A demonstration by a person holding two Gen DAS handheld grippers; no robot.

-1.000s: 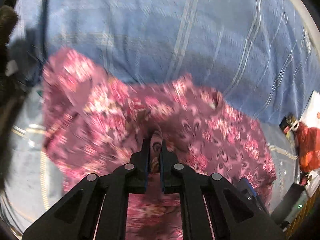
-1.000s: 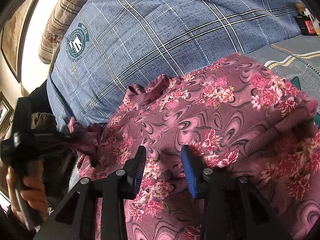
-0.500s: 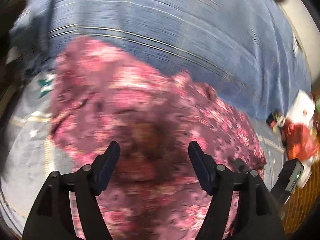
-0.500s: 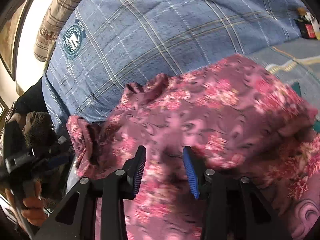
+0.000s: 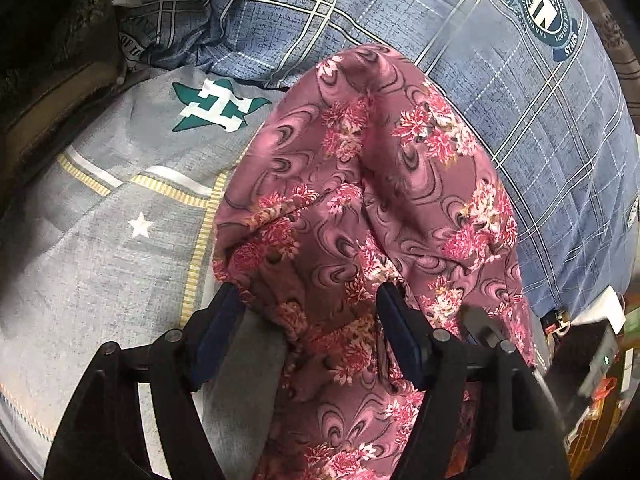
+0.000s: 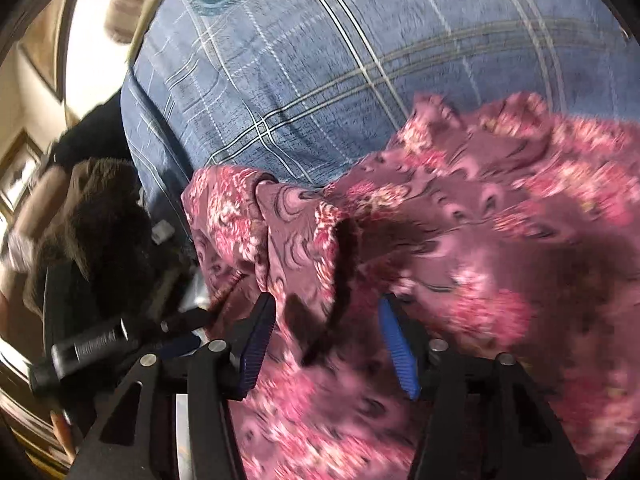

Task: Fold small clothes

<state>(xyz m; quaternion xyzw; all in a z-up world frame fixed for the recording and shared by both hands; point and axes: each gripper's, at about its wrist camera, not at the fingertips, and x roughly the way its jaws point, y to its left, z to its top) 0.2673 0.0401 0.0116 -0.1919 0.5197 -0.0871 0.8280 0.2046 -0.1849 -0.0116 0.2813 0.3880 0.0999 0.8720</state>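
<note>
- A blue checked pillow (image 5: pixel 500 92) is seen across the top of the left wrist view, printed with a round dark-green badge (image 5: pixel 542 4); it also fills the upper part of the right wrist view, where it is blurred.
- A grey bedsheet (image 5: pixel 100 248) is spread below it, marked with a green and white emblem (image 5: pixel 216 106), a small white star (image 5: pixel 140 226) and yellow striped bands (image 5: pixel 198 248).
- A second checked cushion (image 5: pixel 168 12) is tucked at the upper left.
- A brown furry item (image 6: pixel 104 208) is seen at the left edge of the right wrist view.
- A striped brown cushion (image 6: pixel 132 4) is glimpsed against a pale wall.
- Cluttered objects (image 5: pixel 596 364) are visible at the lower right, too small to be identified.
</note>
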